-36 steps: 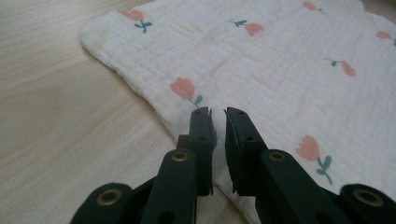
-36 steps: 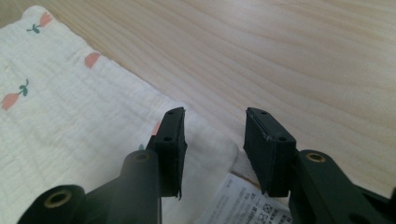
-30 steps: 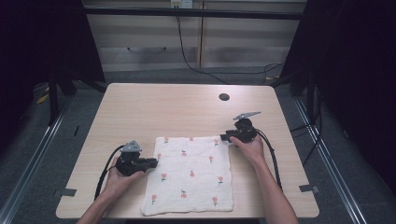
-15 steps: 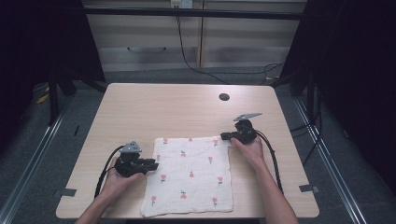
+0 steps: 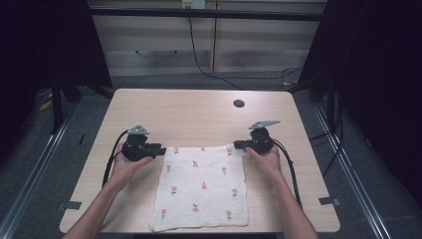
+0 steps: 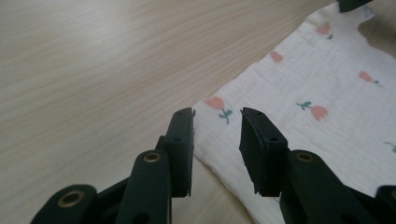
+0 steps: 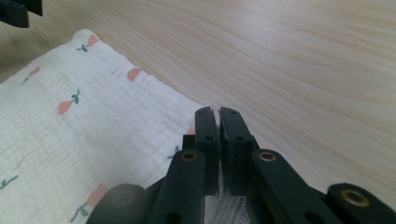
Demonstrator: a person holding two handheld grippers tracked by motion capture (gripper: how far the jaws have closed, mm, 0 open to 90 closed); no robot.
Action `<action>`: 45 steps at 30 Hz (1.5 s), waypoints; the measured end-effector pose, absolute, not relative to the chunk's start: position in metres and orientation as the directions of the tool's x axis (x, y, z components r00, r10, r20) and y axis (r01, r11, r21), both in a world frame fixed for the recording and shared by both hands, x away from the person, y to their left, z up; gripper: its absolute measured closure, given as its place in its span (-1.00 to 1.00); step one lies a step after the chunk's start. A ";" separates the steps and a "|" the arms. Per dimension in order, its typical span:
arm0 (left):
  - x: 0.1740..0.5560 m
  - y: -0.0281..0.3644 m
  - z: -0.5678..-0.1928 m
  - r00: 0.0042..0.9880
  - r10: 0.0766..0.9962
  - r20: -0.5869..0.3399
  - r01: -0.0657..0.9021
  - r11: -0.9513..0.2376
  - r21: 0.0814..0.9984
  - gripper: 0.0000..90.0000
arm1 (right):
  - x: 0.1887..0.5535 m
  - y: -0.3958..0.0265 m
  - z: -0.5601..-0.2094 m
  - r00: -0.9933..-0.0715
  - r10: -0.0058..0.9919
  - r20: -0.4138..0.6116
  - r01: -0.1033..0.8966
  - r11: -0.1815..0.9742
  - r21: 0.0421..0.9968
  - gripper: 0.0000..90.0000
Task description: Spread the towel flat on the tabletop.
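A white cloth (image 5: 204, 186) printed with small red flowers lies flat on the wooden table (image 5: 199, 114). My left gripper (image 5: 161, 149) sits at the cloth's far left corner. In the left gripper view its jaws (image 6: 217, 114) have just been opening; the cloth (image 6: 327, 93) edge lies below the gap and the pads are not pressing on it. My right gripper (image 5: 238, 145) is at the far right corner. In the right gripper view its jaws (image 7: 218, 111) are shut, with the cloth (image 7: 70, 121) corner and a printed label pinched between them.
A dark round hole (image 5: 239, 103) sits in the tabletop at the far right. Cables trail from both grippers toward the near edge. The table's far half is bare wood. Dark floor and metal rails surround the table.
My left gripper has moved away from me along the cloth's left edge, from its middle to the far left corner. The right gripper has stayed at the far right corner.
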State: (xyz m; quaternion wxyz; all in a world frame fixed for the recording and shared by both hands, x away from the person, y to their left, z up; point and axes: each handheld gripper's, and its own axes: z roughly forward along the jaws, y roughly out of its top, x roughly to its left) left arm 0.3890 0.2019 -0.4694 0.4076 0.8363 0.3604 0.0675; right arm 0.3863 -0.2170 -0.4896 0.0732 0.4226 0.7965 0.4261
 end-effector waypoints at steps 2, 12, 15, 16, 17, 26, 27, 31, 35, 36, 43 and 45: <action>0.399 0.195 -0.471 0.731 0.660 -0.172 0.546 -0.414 0.729 0.45 | 0.386 -0.217 -0.490 -0.631 0.736 0.246 0.612 0.276 0.741 0.93; 0.420 0.189 -0.491 0.716 0.670 -0.197 0.596 -0.440 0.671 0.27 | 0.384 -0.218 -0.488 -0.628 0.739 0.243 0.611 0.275 0.742 0.93; 0.420 0.188 -0.494 0.727 0.662 -0.185 0.593 -0.467 0.656 0.27 | 0.384 -0.219 -0.488 -0.630 0.738 0.244 0.610 0.274 0.744 0.93; 0.421 0.188 -0.497 0.724 0.663 -0.192 0.598 -0.463 0.654 0.28 | 0.384 -0.219 -0.488 -0.627 0.740 0.243 0.611 0.273 0.743 0.93; 0.421 0.188 -0.497 0.724 0.663 -0.192 0.598 -0.463 0.654 0.29 | 0.384 -0.219 -0.488 -0.627 0.740 0.243 0.611 0.273 0.743 0.93; 0.409 0.176 -0.498 0.760 0.643 -0.089 0.526 -0.530 0.665 0.78 | 0.382 -0.220 -0.489 -0.625 0.738 0.254 0.614 0.265 0.744 0.93; 0.408 0.176 -0.498 0.759 0.643 -0.101 0.530 -0.521 0.669 0.85 | 0.382 -0.220 -0.489 -0.631 0.732 0.256 0.613 0.269 0.743 0.93; 0.409 0.179 -0.500 0.743 0.657 -0.125 0.547 -0.490 0.679 0.90 | 0.381 -0.222 -0.487 -0.626 0.735 0.262 0.618 0.262 0.741 0.93; 0.409 0.181 -0.498 0.738 0.658 -0.147 0.558 -0.474 0.681 0.91 | 0.381 -0.224 -0.483 -0.625 0.736 0.260 0.615 0.259 0.745 0.93; 0.409 0.183 -0.495 0.733 0.661 -0.161 0.562 -0.454 0.692 0.91 | 0.381 -0.226 -0.481 -0.628 0.736 0.254 0.612 0.265 0.745 0.93; 0.407 0.191 -0.484 0.722 0.666 -0.189 0.563 -0.406 0.720 0.91 | 0.379 -0.231 -0.470 -0.629 0.739 0.242 0.599 0.262 0.756 0.93; 0.406 0.192 -0.479 0.728 0.659 -0.190 0.553 -0.400 0.730 0.91 | 0.378 -0.231 -0.464 -0.631 0.739 0.236 0.595 0.265 0.759 0.93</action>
